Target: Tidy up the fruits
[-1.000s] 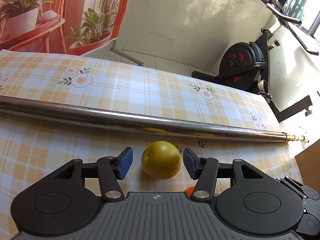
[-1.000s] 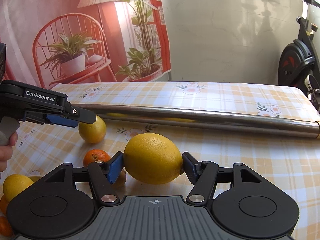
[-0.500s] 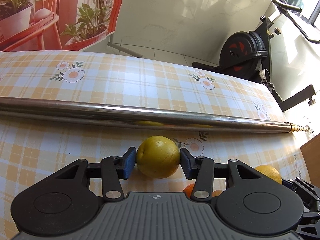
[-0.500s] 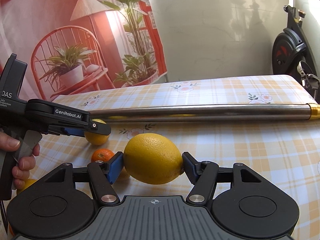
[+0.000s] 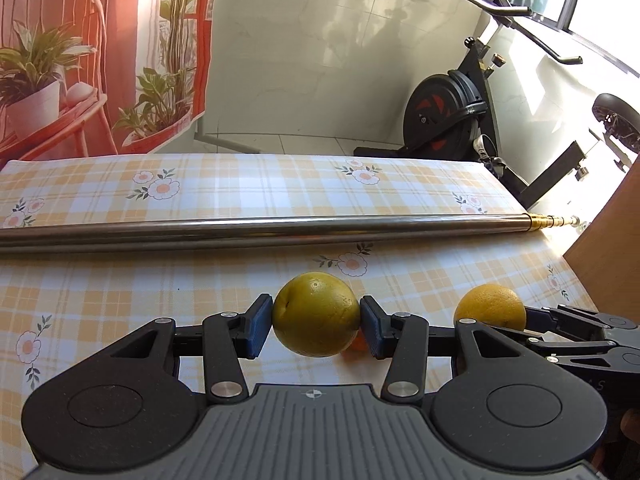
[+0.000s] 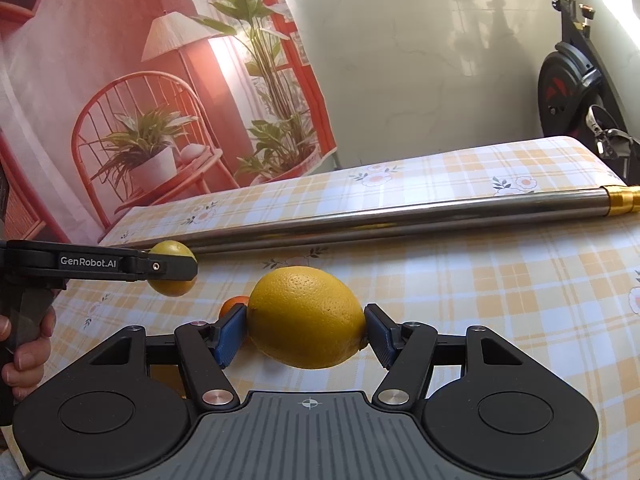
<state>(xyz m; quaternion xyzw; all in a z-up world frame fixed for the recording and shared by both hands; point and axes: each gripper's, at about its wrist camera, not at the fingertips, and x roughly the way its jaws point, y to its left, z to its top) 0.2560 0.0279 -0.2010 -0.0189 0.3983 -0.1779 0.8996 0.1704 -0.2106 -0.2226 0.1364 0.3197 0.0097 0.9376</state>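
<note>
My left gripper point(image 5: 316, 326) is shut on a round yellow-green citrus fruit point(image 5: 316, 314) and holds it above the checked tablecloth point(image 5: 120, 288). My right gripper point(image 6: 306, 330) is shut on a large yellow lemon point(image 6: 306, 316), also held off the cloth. In the left wrist view the lemon point(image 5: 490, 306) shows at the right in the other gripper. In the right wrist view the left gripper point(image 6: 172, 268) holds its fruit point(image 6: 170, 284) at the left. A small orange tangerine point(image 6: 234, 304) lies on the cloth behind the right gripper's left finger.
A long steel pole point(image 5: 280, 230) with a brass end point(image 6: 620, 198) lies across the table beyond both grippers. An exercise bike point(image 5: 452, 116) stands past the table's far right. A brown board point(image 5: 612, 248) is at the right edge. A printed backdrop point(image 6: 140, 80) hangs behind.
My left gripper closed on the yellow-green fruit and lifted it off the cloth. My right gripper kept its hold on the lemon and rose, swinging a little to the left.
</note>
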